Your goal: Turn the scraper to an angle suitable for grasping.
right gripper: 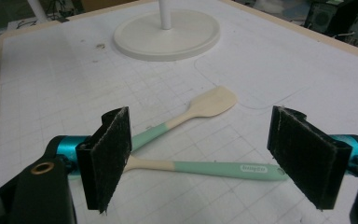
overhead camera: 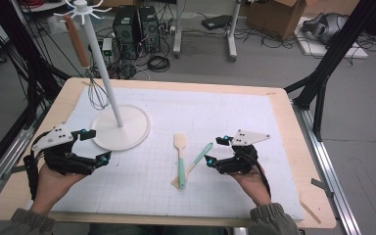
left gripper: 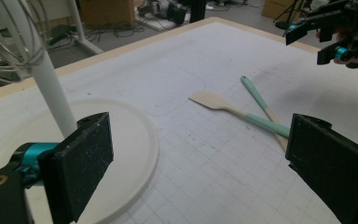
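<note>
Both grippers, left gripper [overhead camera: 93, 146] and right gripper [overhead camera: 216, 151], had fingers apart, empty; two spatulas [overhead camera: 180, 157] lay crossed, seemingly touching, on the counter [overhead camera: 284, 137]

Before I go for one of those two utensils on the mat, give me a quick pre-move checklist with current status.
1. Right gripper jaws open with nothing between them: ok.
2. Left gripper jaws open and holding nothing: ok.
3. Two utensils lie separately for a clean single pick: not ok; the spatula and the second utensil cross at their handles.
4. Which utensil lies on top at the crossing: cannot tell.
5. Open mat around the utensils, stand base well apart from them: ok.
6. Whisk hanging on the stand, out of the way: ok.
</note>
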A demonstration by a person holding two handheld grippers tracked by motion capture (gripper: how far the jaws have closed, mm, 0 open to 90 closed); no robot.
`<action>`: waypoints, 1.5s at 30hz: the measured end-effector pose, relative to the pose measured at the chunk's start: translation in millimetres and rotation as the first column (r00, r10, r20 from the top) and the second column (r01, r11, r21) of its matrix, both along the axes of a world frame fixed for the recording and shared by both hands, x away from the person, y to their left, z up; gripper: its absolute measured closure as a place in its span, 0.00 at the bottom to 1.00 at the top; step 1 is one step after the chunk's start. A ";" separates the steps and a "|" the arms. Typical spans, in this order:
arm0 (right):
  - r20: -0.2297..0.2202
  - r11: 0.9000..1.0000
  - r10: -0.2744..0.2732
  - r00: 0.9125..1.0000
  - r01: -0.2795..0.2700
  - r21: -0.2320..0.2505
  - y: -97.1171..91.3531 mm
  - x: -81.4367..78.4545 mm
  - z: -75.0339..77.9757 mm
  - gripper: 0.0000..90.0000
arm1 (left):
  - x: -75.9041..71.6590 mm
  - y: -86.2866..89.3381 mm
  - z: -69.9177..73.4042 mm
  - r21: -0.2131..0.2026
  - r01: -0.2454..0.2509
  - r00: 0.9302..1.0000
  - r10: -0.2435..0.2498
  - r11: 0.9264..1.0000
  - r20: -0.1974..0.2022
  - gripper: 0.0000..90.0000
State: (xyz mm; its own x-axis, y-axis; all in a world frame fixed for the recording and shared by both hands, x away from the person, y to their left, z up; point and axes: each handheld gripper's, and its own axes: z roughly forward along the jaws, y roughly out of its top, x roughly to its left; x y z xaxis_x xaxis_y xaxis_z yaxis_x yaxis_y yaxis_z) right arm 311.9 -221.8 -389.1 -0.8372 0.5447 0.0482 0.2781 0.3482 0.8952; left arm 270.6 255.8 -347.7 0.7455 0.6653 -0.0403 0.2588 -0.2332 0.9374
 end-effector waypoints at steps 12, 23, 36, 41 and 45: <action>-0.001 1.000 -0.003 1.000 0.003 -0.015 2.6 0.4 -0.9 0.29 | -3.6 -3.7 -23.8 0.008 0.004 1.000 -0.004 1.000 0.006 0.07; -0.018 0.999 0.014 1.000 -0.015 -0.050 11.5 2.6 -6.9 0.47 | -4.8 -5.7 -32.9 0.020 -0.001 1.000 0.000 1.000 0.013 0.07; -0.069 0.994 0.064 0.996 -0.069 -0.079 23.7 5.8 -16.4 0.78 | -5.8 -5.8 -37.9 0.025 -0.009 1.000 0.008 1.000 0.023 0.07; -0.077 0.992 0.085 0.993 -0.091 -0.088 29.7 5.8 -20.5 0.87 | -7.2 -5.9 -38.2 0.026 -0.011 0.999 0.010 1.000 0.032 0.07; -0.089 0.988 0.116 0.989 -0.125 -0.095 36.6 8.2 -24.7 0.97 | -7.6 -6.6 -40.1 0.028 -0.009 1.000 0.008 1.000 0.030 0.07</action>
State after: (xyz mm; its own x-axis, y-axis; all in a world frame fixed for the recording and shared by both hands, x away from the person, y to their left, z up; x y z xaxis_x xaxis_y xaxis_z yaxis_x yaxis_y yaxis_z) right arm 320.2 -185.3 -413.8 -0.8924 0.4458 0.0705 0.3003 0.4699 0.8301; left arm 263.0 249.2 -387.8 0.7402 0.6724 0.0005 0.2333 -0.2575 0.9377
